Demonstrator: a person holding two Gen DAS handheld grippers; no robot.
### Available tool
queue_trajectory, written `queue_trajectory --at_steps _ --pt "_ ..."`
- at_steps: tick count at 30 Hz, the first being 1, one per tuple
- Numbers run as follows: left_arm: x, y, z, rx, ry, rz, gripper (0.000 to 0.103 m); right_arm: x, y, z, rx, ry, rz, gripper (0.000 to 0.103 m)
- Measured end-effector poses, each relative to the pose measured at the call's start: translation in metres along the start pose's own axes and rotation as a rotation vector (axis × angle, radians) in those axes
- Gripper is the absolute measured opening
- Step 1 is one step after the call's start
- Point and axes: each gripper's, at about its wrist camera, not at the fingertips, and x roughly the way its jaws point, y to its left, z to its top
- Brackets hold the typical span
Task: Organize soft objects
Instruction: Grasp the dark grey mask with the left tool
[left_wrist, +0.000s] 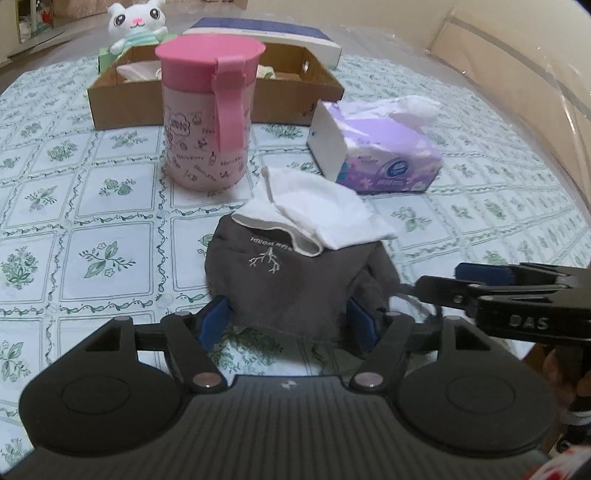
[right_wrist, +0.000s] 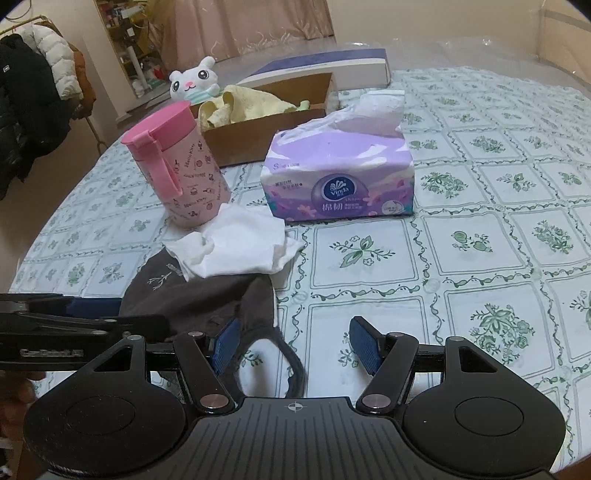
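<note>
Bench, left wrist view: green floral cloth (left_wrist: 92, 229), pink cup (left_wrist: 207, 118), cardboard tray (left_wrist: 295, 99) behind.
Left gripper (left_wrist: 288, 321): spread wide, straddling the near hem of the dark grey garment (left_wrist: 295, 280); nothing pinched.
Risk: white cloth (left_wrist: 317, 214) lies on the garment and would likely ride up or slide off.
Right wrist view: right gripper (right_wrist: 295, 343) open, garment's looped edge (right_wrist: 284, 354) between its pads.
Risk: a tug could pull the cloth against the cup.

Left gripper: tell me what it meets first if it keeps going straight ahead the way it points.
The left gripper is open, with the near edge of the dark grey cloth already between its fingers, so it meets that cloth first. Beyond it lies the white cloth, partly on top. Whether the pads touch the fabric is unclear.
</note>
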Motion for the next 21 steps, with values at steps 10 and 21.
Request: queue_trajectory --at_steps 10,21 --pt "0.029 0.009 -0.002 0.026 -0.003 0.031 0.024 0.008 0.001 0.009 0.011 -0.053 0.042 0.066" --pt "0.030 0.020 0.000 0.068 -0.033 0.050 0.021 0.040 0.026 0.019 -0.019 -0.105 0.123 0.065"
